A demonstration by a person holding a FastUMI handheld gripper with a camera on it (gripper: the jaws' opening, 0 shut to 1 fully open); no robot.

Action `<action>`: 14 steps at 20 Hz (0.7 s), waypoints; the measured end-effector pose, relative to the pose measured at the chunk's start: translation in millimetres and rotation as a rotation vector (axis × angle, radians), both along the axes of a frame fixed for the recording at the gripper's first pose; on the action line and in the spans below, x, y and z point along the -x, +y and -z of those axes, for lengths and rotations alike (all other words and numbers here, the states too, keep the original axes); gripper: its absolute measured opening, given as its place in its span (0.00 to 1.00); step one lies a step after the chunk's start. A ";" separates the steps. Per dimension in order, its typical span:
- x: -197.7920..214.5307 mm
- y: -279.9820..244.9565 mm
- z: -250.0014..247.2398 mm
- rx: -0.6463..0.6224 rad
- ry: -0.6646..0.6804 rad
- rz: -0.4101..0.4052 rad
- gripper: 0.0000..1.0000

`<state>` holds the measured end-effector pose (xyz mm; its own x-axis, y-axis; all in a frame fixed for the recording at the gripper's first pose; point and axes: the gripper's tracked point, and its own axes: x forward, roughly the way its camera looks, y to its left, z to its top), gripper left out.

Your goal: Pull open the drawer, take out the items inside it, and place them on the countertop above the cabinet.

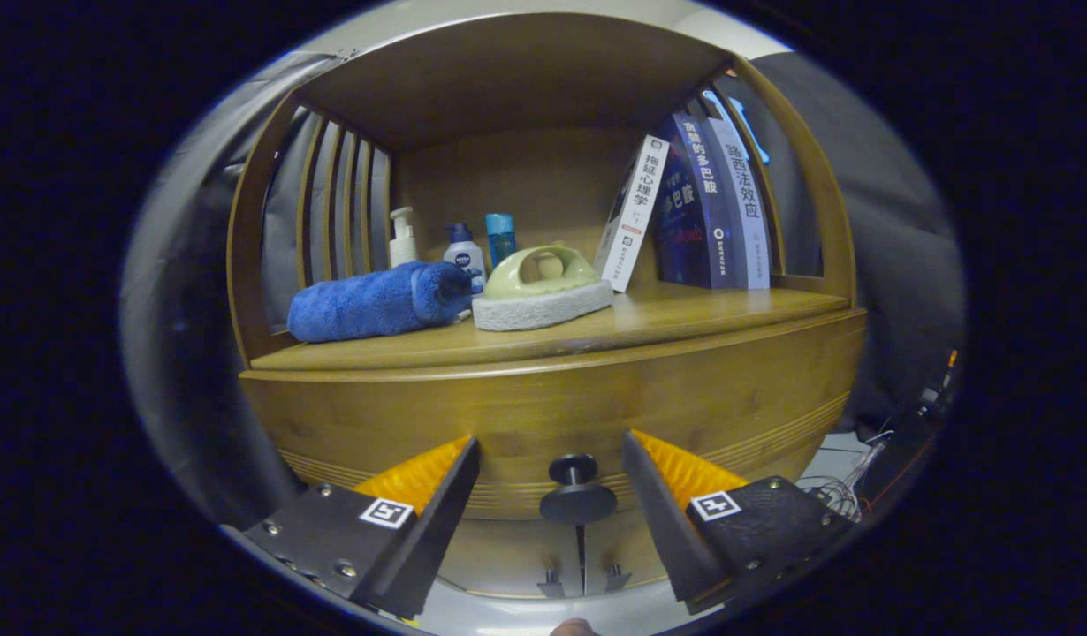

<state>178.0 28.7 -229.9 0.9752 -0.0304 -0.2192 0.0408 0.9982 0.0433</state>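
The drawer is a curved, honey-brown wooden front low in the frame's centre, seemingly closed, with a dark round knob at its lower middle. The gripper points level at it, fingers spread wide and holding nothing, the knob between them. On the countertop above lie a rolled blue towel, a green-handled sponge and leaning books.
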 end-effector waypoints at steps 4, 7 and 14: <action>6.1 -0.6 -30.1 -0.003 -0.026 0.010 0.99; 23.1 6.9 -64.3 -0.012 -0.062 -0.012 0.99; 84.4 17.6 -140.5 -0.009 -0.126 -0.043 0.99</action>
<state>93.6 46.3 -89.3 0.9954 0.0138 -0.0952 -0.0086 0.9985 0.0541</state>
